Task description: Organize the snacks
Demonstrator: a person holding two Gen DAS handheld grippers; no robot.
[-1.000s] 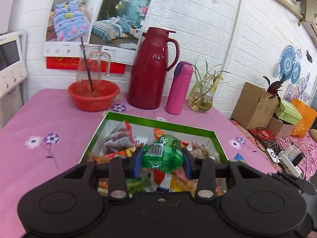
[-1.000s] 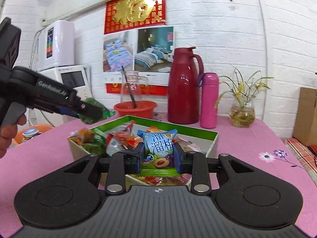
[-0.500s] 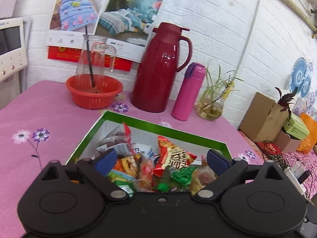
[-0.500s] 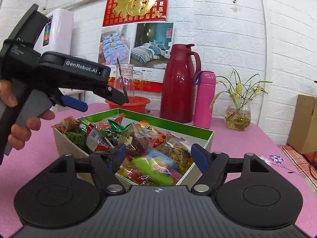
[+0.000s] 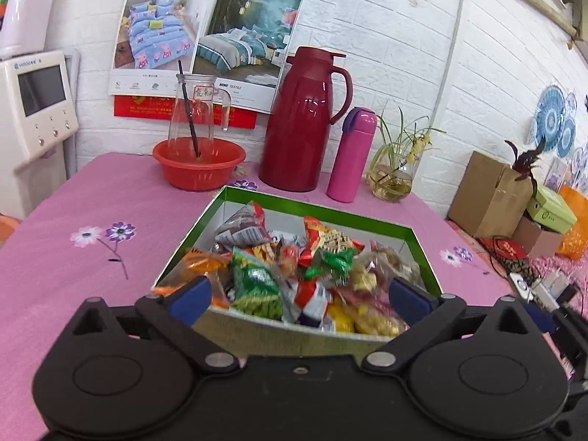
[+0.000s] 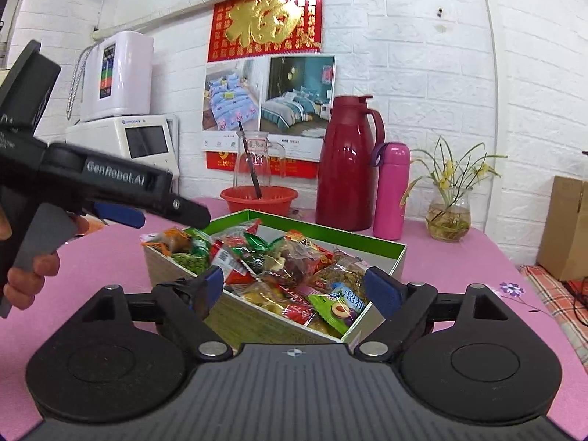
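On the pink flowered surface [image 5: 73,213] a green-rimmed box [image 5: 316,207] sits filled with mixed snack packets [image 5: 294,268], heaped to about the height of its rim. The left gripper [image 5: 299,299] hangs at the box's near edge with its blue pads spread wide and nothing between them; the right gripper [image 6: 294,288] stands at another near corner, equally wide apart and empty. A blue-and-green plum packet [image 6: 340,307] lies at that corner, against the wall. Behind the box, close to its far edge, stand a red basin [image 5: 198,163] holding a glass jug [image 5: 193,117], a dark red thermos jug [image 5: 303,121], a pink flask [image 5: 351,154] and a plant vase [image 5: 391,180] in a row along the white brick wall. To the box's left the surface lies bare and wide; to its right a narrower strip runs to the surface's edge.
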